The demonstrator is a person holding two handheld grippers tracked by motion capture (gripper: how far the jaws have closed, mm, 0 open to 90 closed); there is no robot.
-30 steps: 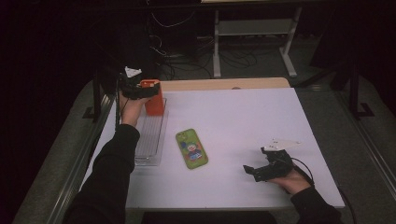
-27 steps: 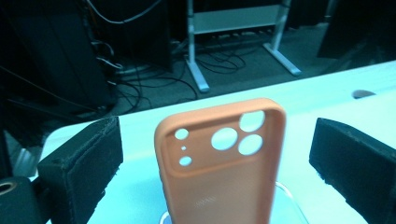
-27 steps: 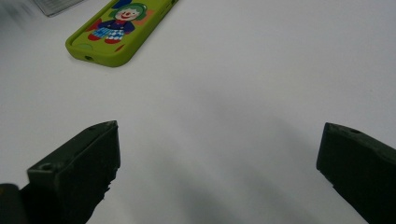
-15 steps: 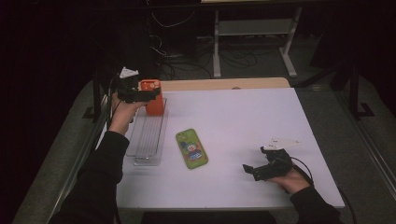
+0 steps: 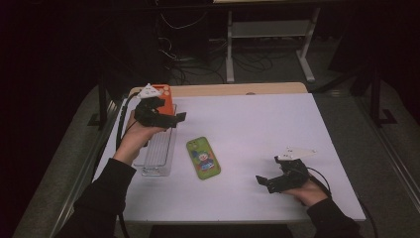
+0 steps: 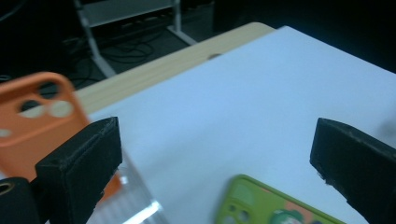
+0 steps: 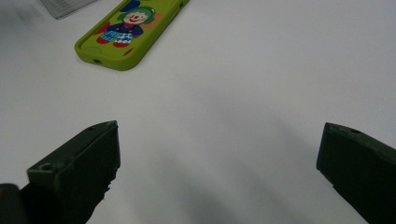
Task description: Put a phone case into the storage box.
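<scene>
An orange phone case [image 5: 167,95] stands upright at the far end of a clear ribbed rack [image 5: 157,154] on the left of the white table. My left gripper [image 5: 176,119] hovers open over the rack, just in front of that case, jaws pointing right. In the left gripper view the orange case [image 6: 32,116] is left of the open left gripper [image 6: 212,149], with nothing between the jaws. A green phone case with a clown picture [image 5: 203,157] lies flat mid-table. My right gripper [image 5: 263,181] rests open near the front right, aimed at the green case [image 7: 130,32].
The white table top [image 5: 257,124] has a wooden strip along its far edge. A white table frame and cables stand on the dark floor beyond. The rack's corner [image 7: 65,5] lies past the green case in the right gripper view.
My left gripper has come nearer and to the right, away from the orange case, and now points across the table. The right gripper has stayed in place.
</scene>
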